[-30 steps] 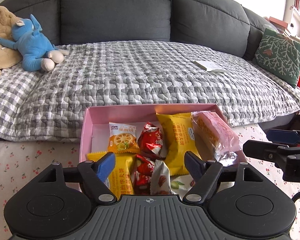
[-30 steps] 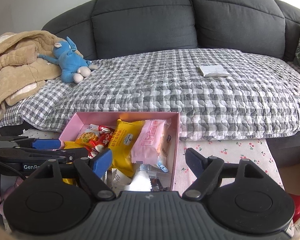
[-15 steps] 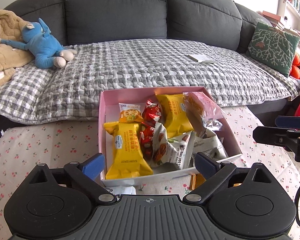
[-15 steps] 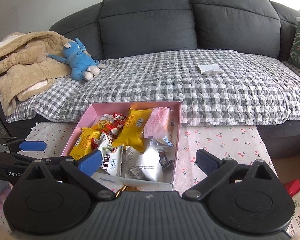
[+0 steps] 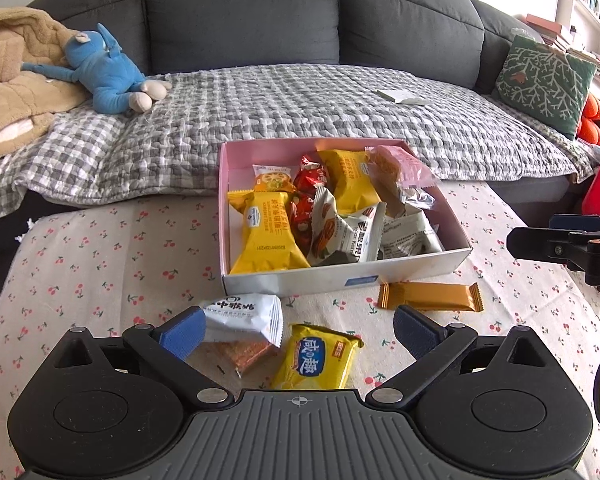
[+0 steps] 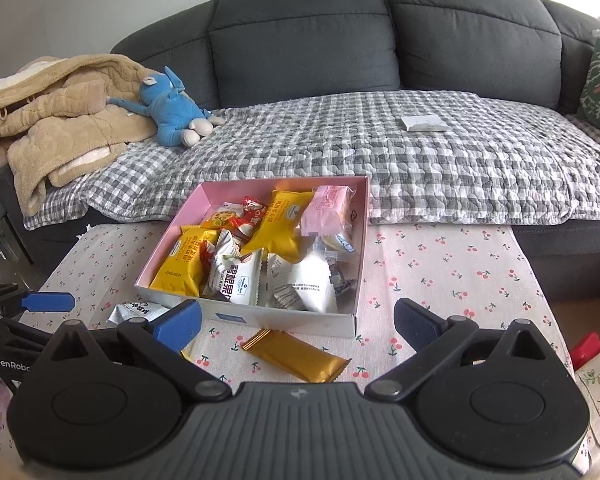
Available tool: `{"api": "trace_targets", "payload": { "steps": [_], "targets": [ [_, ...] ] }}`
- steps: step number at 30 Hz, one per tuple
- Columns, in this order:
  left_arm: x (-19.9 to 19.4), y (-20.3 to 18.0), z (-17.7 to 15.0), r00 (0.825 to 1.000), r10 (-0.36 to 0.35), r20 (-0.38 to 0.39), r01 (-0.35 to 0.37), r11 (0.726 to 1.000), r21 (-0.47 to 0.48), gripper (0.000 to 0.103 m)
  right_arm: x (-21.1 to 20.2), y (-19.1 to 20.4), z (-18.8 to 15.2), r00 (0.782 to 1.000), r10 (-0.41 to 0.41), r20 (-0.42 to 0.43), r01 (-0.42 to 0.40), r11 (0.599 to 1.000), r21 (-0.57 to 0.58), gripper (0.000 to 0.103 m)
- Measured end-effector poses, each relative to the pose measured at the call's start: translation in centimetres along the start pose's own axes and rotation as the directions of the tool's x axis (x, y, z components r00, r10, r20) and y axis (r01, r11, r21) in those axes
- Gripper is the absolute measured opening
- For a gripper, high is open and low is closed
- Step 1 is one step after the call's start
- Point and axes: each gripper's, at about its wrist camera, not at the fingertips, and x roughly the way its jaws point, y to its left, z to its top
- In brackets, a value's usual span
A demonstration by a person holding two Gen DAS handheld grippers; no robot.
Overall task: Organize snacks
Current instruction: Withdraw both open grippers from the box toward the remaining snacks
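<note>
A pink box (image 5: pixel 340 276) full of wrapped snacks sits on the cherry-print tablecloth, also in the right wrist view as the pink box (image 6: pixel 260 316). In front of it lie a white packet (image 5: pixel 240 316), a yellow packet (image 5: pixel 318 358) and a gold bar (image 5: pixel 430 296). My left gripper (image 5: pixel 298 332) hovers over the white and yellow packets; its jaws are opening wide and touch nothing. My right gripper (image 6: pixel 296 324) stands open above the gold bar (image 6: pixel 296 354), gripping nothing. Each gripper shows at the edge of the other's view.
A grey sofa with a checked quilt (image 5: pixel 300 112) runs behind the table. On it lie a blue plush toy (image 5: pixel 108 72), a tan blanket (image 6: pixel 60 112), a white paper (image 6: pixel 424 123) and a green cushion (image 5: pixel 544 80). Bare tablecloth (image 6: pixel 452 264) lies right of the box.
Both grippers drew back from the box towards the table's near side and their jaws widened. The loose white, yellow and gold packets in front of the box came into view.
</note>
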Motion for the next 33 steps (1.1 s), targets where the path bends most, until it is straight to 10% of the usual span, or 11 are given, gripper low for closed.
{"api": "trace_targets", "payload": {
  "steps": [33],
  "targets": [
    [5.3, 0.3, -5.6, 0.99, -0.118, -0.082, 0.118, 0.993, -0.005, 0.099, 5.8, -1.4, -4.0, 0.988, 0.078, -0.131, -0.104, 0.974, -0.203, 0.097]
  ]
}}
